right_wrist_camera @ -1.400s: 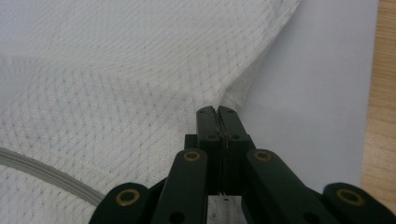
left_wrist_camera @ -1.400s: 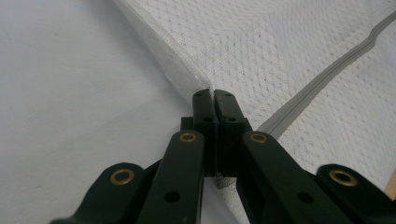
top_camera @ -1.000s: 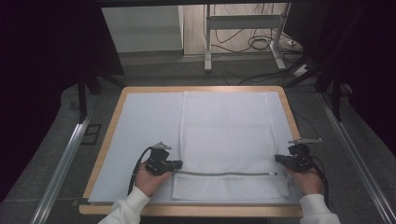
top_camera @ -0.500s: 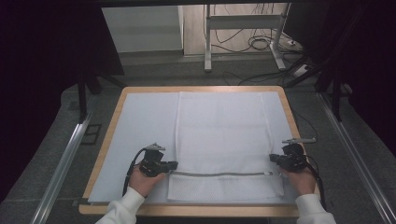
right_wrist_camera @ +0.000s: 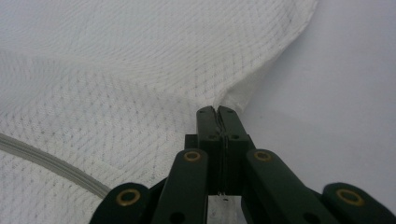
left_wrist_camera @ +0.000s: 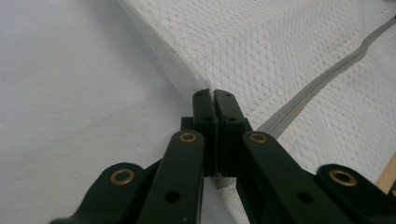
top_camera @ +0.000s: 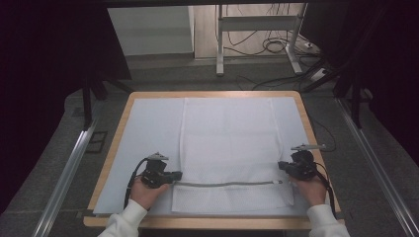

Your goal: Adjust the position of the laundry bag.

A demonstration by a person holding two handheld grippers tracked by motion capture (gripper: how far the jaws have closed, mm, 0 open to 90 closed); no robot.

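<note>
Two grippers we hold pinched onto the white cloth (top_camera: 228, 143): left gripper (top_camera: 174, 176) at the zipper's (top_camera: 225, 184) left end, right gripper (top_camera: 281, 166) at its right, zipper running straight between them, equally near

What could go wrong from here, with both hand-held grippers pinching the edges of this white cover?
1. Each grip is thin: the left hand-held gripper and right hand-held gripper pinch only the very edge of the white mesh cover, so a tug may slip it free.
2. The grey zipper runs right beside the left grip and could snag or twist.
3. Uneven pulling could skew the cover on the white mat.
</note>
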